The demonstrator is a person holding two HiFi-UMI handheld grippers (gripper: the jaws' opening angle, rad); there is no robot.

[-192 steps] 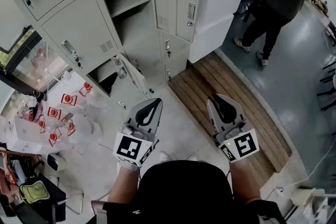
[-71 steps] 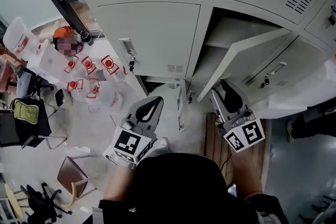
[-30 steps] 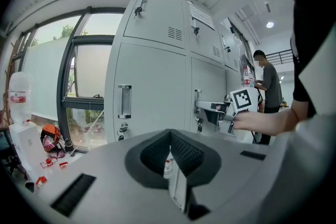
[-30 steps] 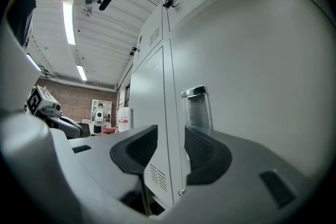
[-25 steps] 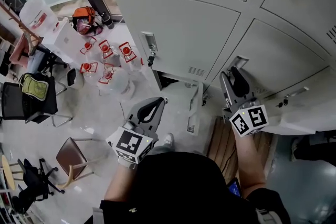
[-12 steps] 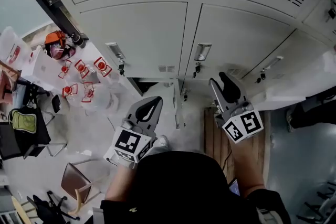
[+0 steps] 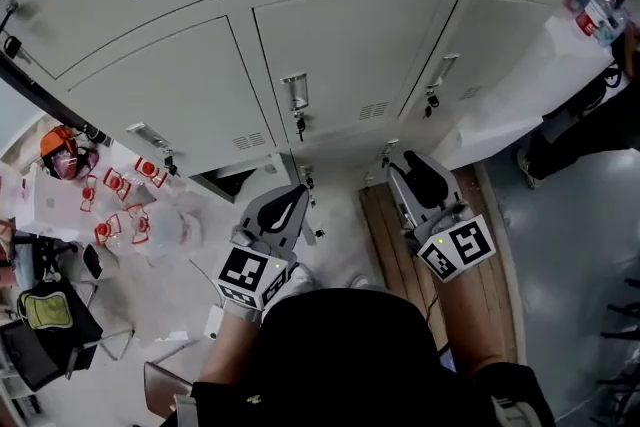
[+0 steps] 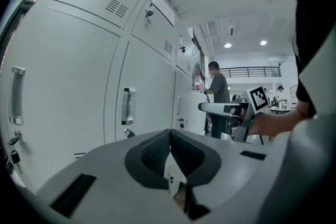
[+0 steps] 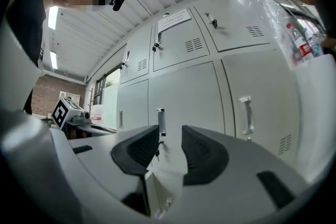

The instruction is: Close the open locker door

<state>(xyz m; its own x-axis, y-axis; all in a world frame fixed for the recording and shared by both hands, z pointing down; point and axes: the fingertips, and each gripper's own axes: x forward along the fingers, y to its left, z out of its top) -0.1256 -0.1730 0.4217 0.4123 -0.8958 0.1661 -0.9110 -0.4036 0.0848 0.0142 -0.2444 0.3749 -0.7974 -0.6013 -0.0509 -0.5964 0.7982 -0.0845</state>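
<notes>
Closing step looks done, as far as I can judge. The locker door (image 7: pixel 345 55) straight ahead sits flush with its frame, handle (image 7: pixel 294 92) and key below it, no gap on any edge. Both tools hang clear of the lockers, touching nothing. Left gripper (image 7: pixel 292 198): jaws together, tips meeting, nothing in them. Right gripper (image 7: pixel 410 170): jaws apart and closing, with nothing between them, only locker fronts beyond. One open item: the low locker (image 7: pixel 228 183) down by the floor, left of centre, shows a dark gap. It reads as open, but I can't make out how its door hangs. If that one counts, the next move is to drop low and left, get a jaw or the tool body behind its door edge, and push until it seats. Otherwise it's just back off and confirm the latch. Count:

- Two grippers.
- Three handled doors across the middle row, all flush.
- Three vented doors in the row above, also shut.
- One locker showing an opening.
- One white-draped counter (image 7: pixel 520 105) at far right with at least two bottles (image 7: pixel 600 10) on it.
- One strip of wooden floor (image 7: pixel 400 250) under the right gripper.
- A cluster of red-labelled bottles (image 7: pixel 120 205) on the floor at left: several, too small and jumbled for an exact number.
- One person (image 8: pixel 216 94) standing far down the locker row in the left gripper view.
</notes>
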